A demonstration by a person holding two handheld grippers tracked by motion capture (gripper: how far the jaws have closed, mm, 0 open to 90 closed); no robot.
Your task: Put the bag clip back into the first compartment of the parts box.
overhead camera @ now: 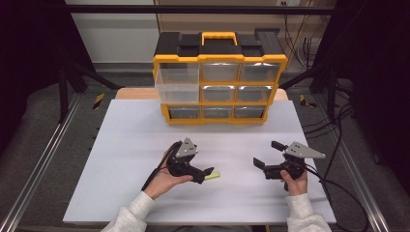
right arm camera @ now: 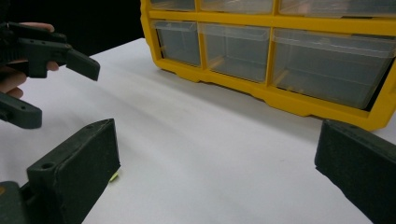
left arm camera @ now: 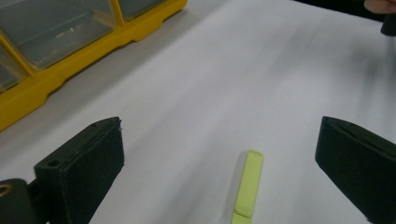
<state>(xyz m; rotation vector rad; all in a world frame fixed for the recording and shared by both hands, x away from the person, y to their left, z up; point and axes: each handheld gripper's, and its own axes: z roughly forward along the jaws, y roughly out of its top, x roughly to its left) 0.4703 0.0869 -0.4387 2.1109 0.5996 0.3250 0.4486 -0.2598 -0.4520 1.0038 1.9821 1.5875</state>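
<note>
Grippers sit low over the white table (overhead camera: 121, 145), one in each of the person's hands, both in front of a yellow drawer cabinet (overhead camera: 220, 79) that stands at the far edge. The left gripper (overhead camera: 209, 173) is tipped sideways, its jaws pointing to the person's right, and they are spread wide apart with nothing clamped between them. A small yellow-green stick (overhead camera: 212, 176) lies flat on the table right at the tips of those jaws. In the left gripper view the stick (left arm camera: 249, 183) rests on the table in the gap between the two black jaws, nearer the bottom edge, touching neither of them; its long side runs roughly along the direction the gripper faces.

The right gripper (overhead camera: 268, 153) is held well apart from the left one, toward the person's right, also with its jaws spread wide and empty. In the right gripper view its jaws frame bare table and the lower row of clear drawers (right arm camera: 299, 60) of the cabinet, while the left gripper (right arm camera: 60, 88) and part of the left hand (right arm camera: 14, 74) show at the upper left. The cabinet has a black top with a yellow handle (overhead camera: 219, 36), and its upper left drawer (overhead camera: 177, 84) stands pulled out a little from the frame.
</note>
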